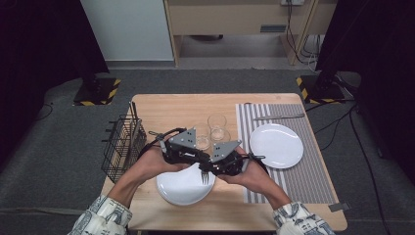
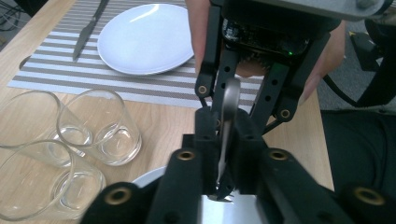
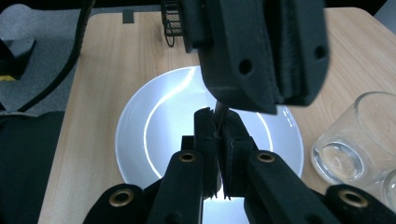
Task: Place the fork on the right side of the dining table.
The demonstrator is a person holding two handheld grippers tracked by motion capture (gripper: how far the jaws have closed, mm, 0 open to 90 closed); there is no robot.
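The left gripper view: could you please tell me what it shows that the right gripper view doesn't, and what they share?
Left gripper view: a grey striped placemat bearing a round white plate and a metal table knife. Right gripper view: a black wire basket. Both: the silver metal fork, the second white plate beneath it and clear drinking glasses.

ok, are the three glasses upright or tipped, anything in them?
Upright and empty: the glasses stand on their bases, mouths up, with bare table showing through the clear walls.
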